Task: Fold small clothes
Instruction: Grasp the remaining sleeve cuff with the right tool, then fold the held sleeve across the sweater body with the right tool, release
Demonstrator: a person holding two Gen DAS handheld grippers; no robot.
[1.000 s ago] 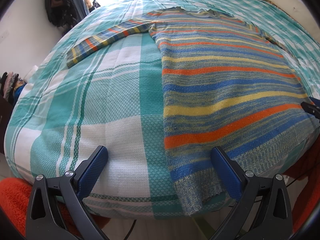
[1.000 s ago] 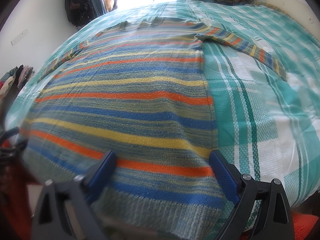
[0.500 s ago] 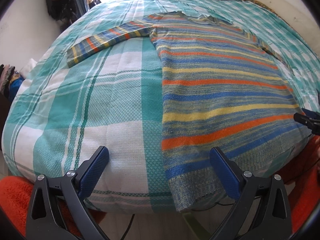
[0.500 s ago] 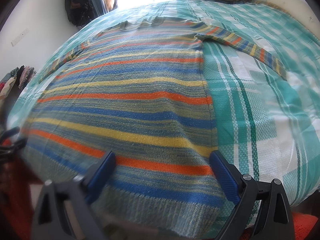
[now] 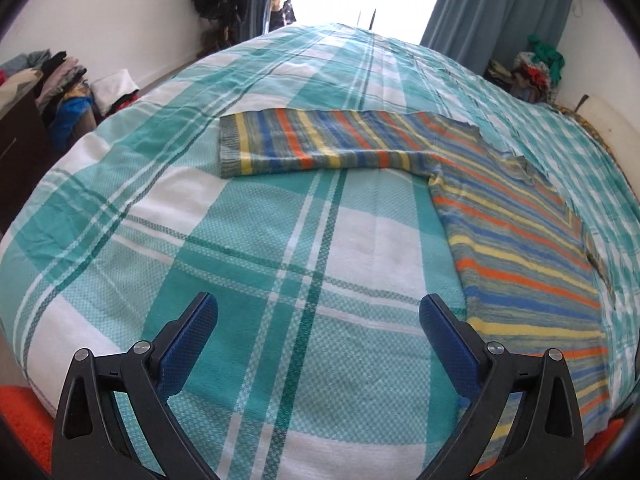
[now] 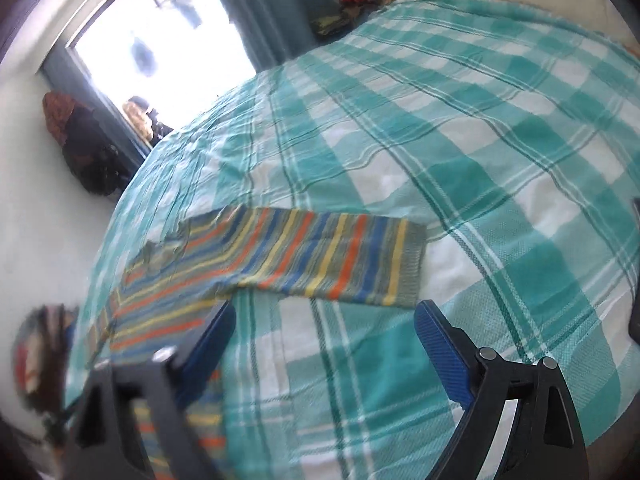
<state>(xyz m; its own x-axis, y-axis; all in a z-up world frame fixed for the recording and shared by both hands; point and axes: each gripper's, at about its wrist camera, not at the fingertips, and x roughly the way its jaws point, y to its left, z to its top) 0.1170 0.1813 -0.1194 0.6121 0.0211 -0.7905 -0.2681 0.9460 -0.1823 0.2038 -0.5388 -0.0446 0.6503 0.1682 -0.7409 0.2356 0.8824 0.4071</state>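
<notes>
A bed (image 5: 168, 216) under a teal-and-white checked cover fills both views, with white walls, a bright window and blue curtains (image 5: 492, 12) behind it.

The left gripper (image 5: 318, 322) stands with its fingers (image 5: 188, 340) wide apart and nothing between them, only bare cover beneath. The striped sweater (image 5: 516, 240) lies flat on the bed just to the right of the right-hand finger, its body running away up the right side of the view. One sleeve (image 5: 320, 144) stretches out to the left across the bed, well beyond the fingertips.

The right gripper (image 6: 324, 324) also has its fingers (image 6: 440, 344) wide and empty, though they have just been closing a little. In this tilted, blurred view the sweater (image 6: 160, 312) passes under and behind the left-hand finger, and its other sleeve (image 6: 328, 260) lies across the cover just beyond the fingertips, cuff toward the right-hand finger.

At the left wall, folded clothes (image 5: 60, 76) are stacked beside the bed; another heap (image 5: 532, 68) sits in the far right corner.
</notes>
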